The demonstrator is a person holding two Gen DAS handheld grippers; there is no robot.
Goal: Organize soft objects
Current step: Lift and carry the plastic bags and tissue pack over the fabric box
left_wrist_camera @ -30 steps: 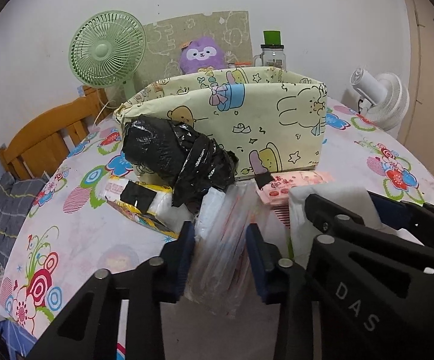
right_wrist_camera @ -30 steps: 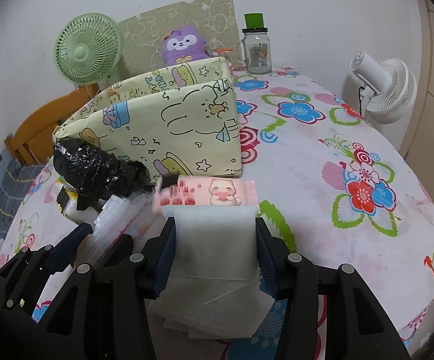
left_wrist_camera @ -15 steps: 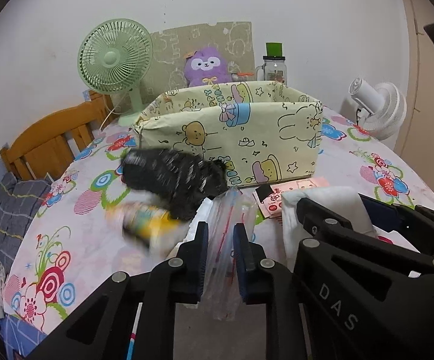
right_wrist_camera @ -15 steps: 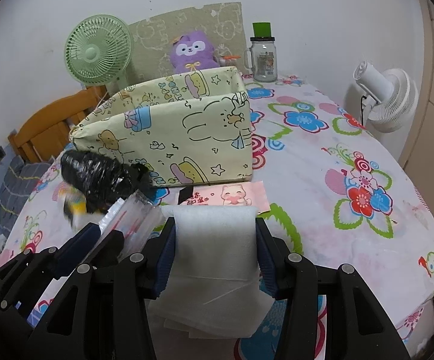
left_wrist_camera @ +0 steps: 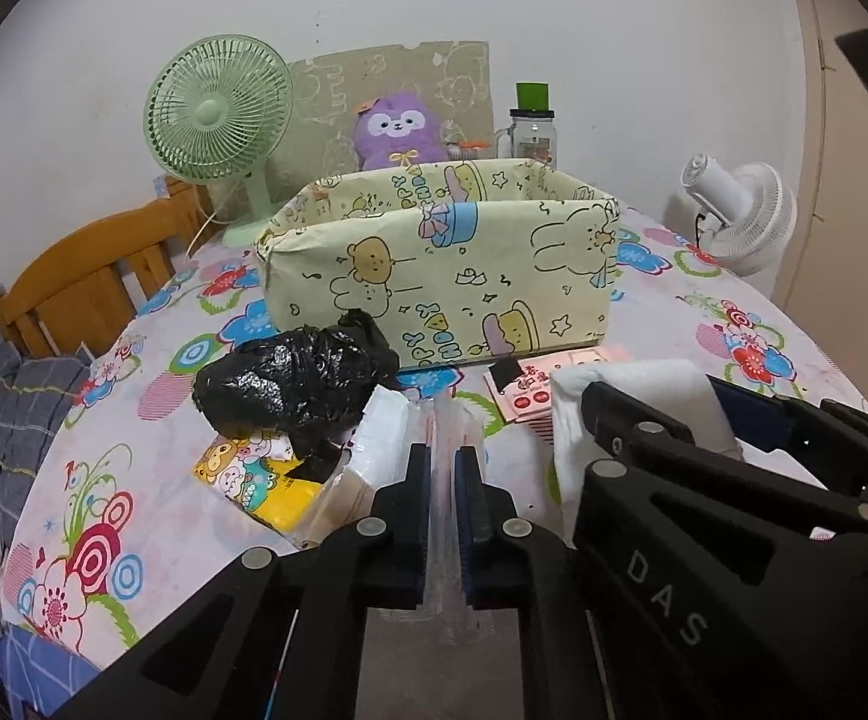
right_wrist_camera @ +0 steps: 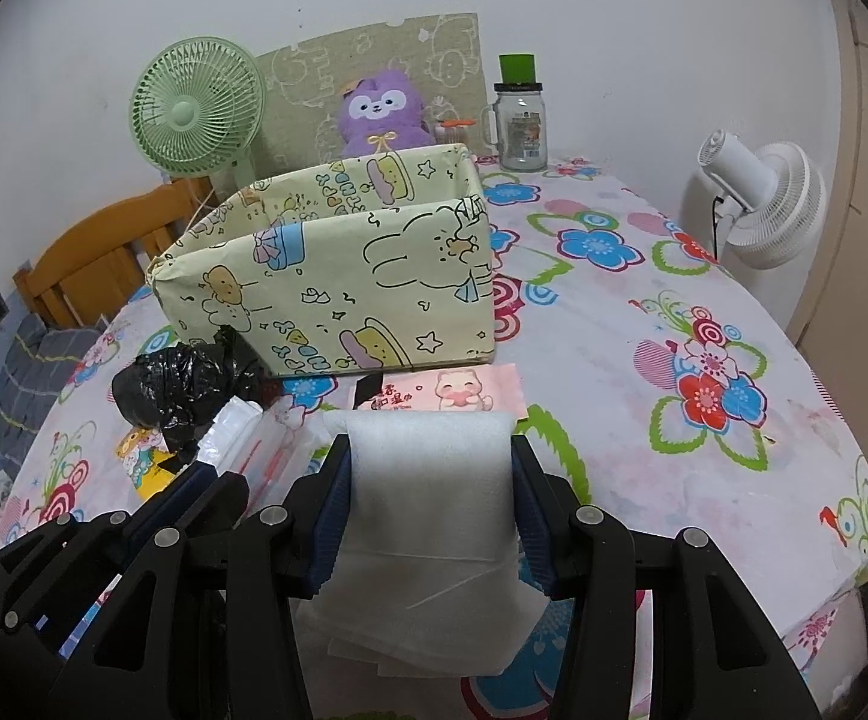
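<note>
My left gripper (left_wrist_camera: 442, 462) is shut on a clear plastic bag (left_wrist_camera: 442, 426), held above the table's near edge. My right gripper (right_wrist_camera: 431, 462) is shut on a folded white foam sheet (right_wrist_camera: 428, 480), close beside the left one. A cartoon-printed yellow box (left_wrist_camera: 451, 276), open on top, stands ahead in the left wrist view and in the right wrist view (right_wrist_camera: 338, 288). A crumpled black bag (left_wrist_camera: 302, 384), a yellow packet (left_wrist_camera: 254, 474) and a pink wet-wipe pack (right_wrist_camera: 451, 390) lie in front of the box.
A green fan (left_wrist_camera: 218, 114), a purple plush (left_wrist_camera: 398, 132) and a jar with a green lid (left_wrist_camera: 532, 126) stand behind the box. A white fan (right_wrist_camera: 757, 198) is at the right edge. A wooden chair (left_wrist_camera: 86, 282) is on the left.
My left gripper closed on the clear plastic bag and lifted it. Both grippers rose and drew back from the box. The right grip on the foam sheet is unchanged.
</note>
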